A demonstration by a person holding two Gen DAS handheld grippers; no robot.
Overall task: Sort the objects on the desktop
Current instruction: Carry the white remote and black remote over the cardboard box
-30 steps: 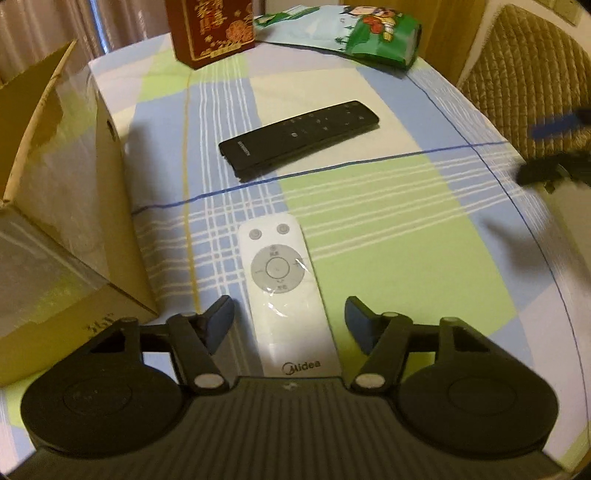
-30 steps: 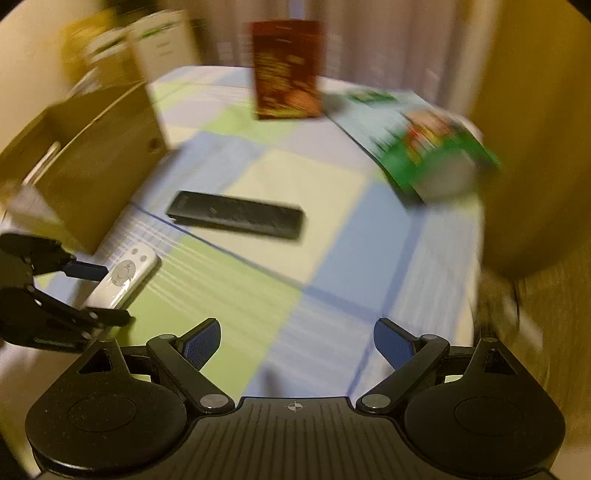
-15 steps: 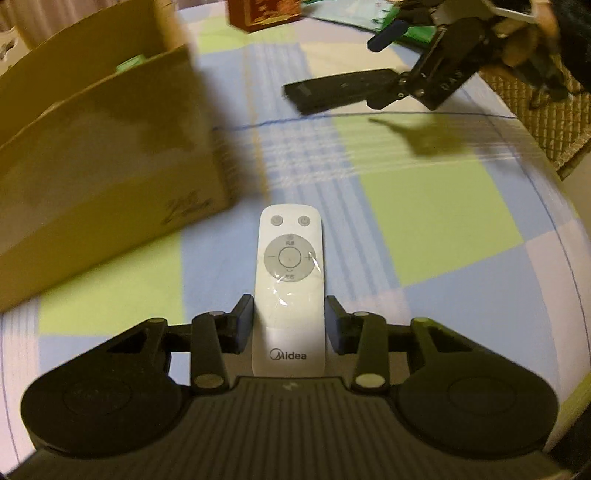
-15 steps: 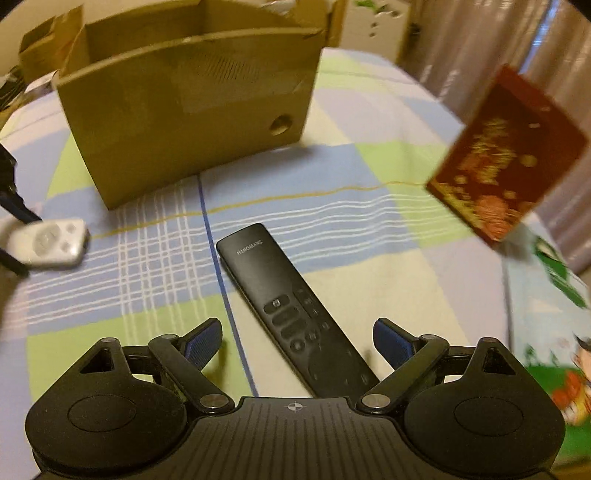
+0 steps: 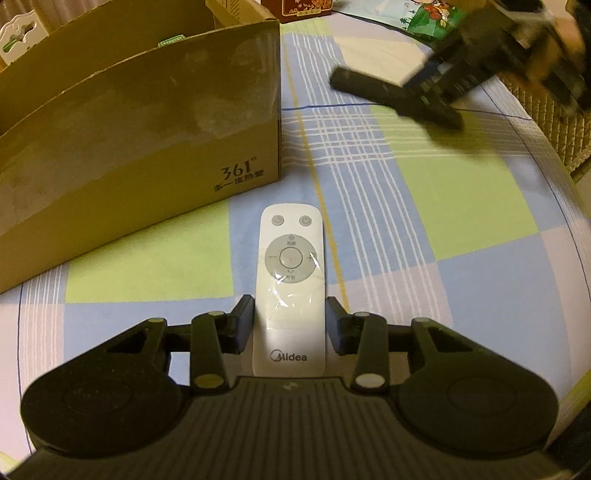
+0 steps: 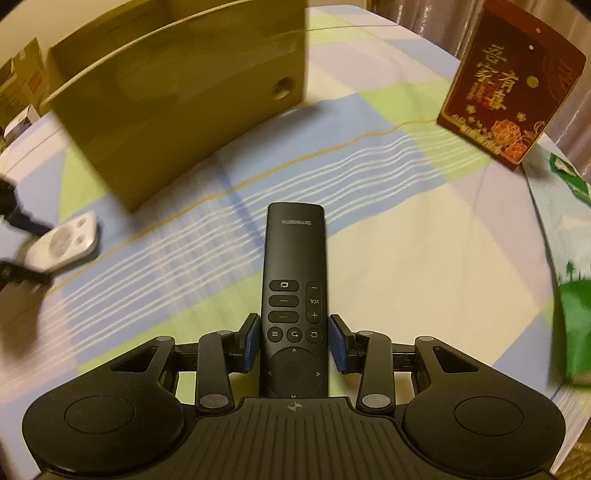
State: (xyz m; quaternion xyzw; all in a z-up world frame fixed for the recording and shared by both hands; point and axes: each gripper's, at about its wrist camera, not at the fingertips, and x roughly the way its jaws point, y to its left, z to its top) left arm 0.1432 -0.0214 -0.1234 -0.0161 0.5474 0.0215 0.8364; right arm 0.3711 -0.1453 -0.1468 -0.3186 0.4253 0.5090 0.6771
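Observation:
My left gripper [image 5: 290,325] is shut on a white Midea remote [image 5: 290,273] and holds it above the checked tablecloth, in front of an open cardboard box [image 5: 147,122]. My right gripper [image 6: 294,345] is shut on a long black remote [image 6: 294,280], its pads against both sides. In the left wrist view the black remote [image 5: 395,96] and right gripper show blurred at upper right. In the right wrist view the white remote [image 6: 66,242] and the left gripper's fingers [image 6: 22,221] show at the left edge, beside the cardboard box [image 6: 177,92].
A red gift box [image 6: 509,88] stands at the far right of the table. Green snack bags [image 6: 572,295] lie along the right edge, also visible in the left wrist view [image 5: 432,18]. A woven chair [image 5: 546,107] stands beyond the table edge.
My right gripper closed on the black remote and lifted it. My left gripper, holding the white remote, drew back slightly from the box.

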